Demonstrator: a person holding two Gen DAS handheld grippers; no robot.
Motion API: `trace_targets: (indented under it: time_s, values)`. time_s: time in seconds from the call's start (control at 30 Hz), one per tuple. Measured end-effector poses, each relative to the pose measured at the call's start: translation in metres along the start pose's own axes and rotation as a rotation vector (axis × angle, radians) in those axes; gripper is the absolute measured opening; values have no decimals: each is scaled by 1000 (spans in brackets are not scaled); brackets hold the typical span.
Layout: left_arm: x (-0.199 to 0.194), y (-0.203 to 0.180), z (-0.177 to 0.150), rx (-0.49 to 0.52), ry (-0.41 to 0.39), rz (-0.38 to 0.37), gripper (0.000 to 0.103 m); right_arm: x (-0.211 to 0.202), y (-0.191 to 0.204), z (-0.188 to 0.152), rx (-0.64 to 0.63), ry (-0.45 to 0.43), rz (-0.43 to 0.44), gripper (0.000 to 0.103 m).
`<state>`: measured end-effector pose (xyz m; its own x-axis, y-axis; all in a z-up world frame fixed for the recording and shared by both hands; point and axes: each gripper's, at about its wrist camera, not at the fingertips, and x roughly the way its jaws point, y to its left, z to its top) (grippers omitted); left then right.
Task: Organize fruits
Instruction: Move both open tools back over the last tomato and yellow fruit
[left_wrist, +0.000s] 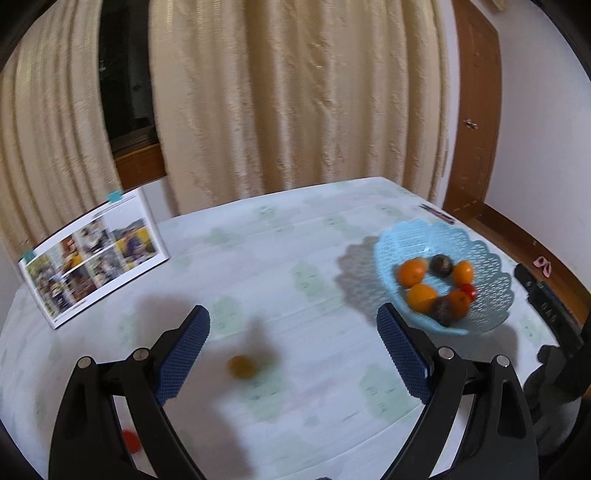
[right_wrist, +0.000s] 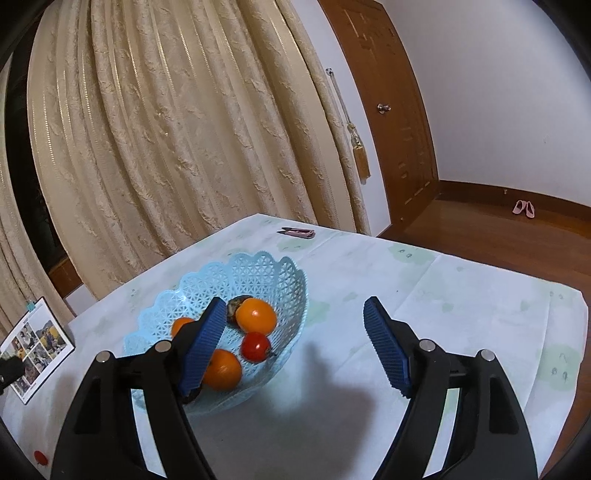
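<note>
Table (left_wrist: 280, 236), pale patterned cloth: blue basket (left_wrist: 484, 258), loose orange fruit (left_wrist: 242, 366), red fruit (right_wrist: 40, 457), photo booklet (left_wrist: 92, 254), pink clipper (right_wrist: 297, 232).

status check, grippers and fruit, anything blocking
Left gripper open, empty; right gripper open, empty. Pale blue lattice plastic basket holds most fruit. Blurred small orange fruit loose on tablecloth between left fingers. Nothing blocking.

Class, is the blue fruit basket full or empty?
Partly full: the blue basket holds oranges, a red fruit and dark fruits, bare lattice showing above.
</note>
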<state>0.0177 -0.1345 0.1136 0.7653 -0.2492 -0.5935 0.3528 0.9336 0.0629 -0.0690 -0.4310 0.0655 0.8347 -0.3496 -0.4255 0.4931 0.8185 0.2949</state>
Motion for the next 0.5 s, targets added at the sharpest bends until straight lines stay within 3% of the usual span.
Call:
trace_targets:
  time_s: [0.17,0.5]
  values:
    - [-6,42,-19,-73,33,56,91,-5,11,-4,7,25,46,78]
    - [-6,111,-62,-182,108,156,91,-20,68,-12,-98,42,174,83]
